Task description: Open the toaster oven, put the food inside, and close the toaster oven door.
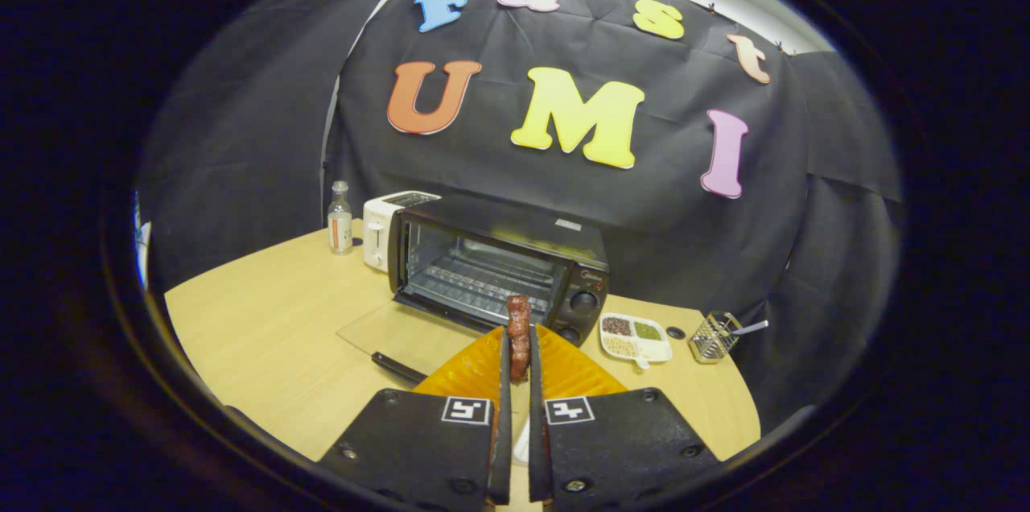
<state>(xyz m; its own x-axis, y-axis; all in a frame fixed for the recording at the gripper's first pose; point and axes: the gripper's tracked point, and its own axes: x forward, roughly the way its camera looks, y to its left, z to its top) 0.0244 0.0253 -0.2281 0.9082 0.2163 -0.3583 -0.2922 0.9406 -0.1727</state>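
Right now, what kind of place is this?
Likely a mock kitchen booth: a toaster oven with door open on a wooden table, a white toaster beside it. The gripper is shut on the food.

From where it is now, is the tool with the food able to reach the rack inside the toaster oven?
Probably yes. The tool is shut on the food, and the toaster oven stands just ahead with its glass door folded down flat. Nothing lies between the fingers and the rack.
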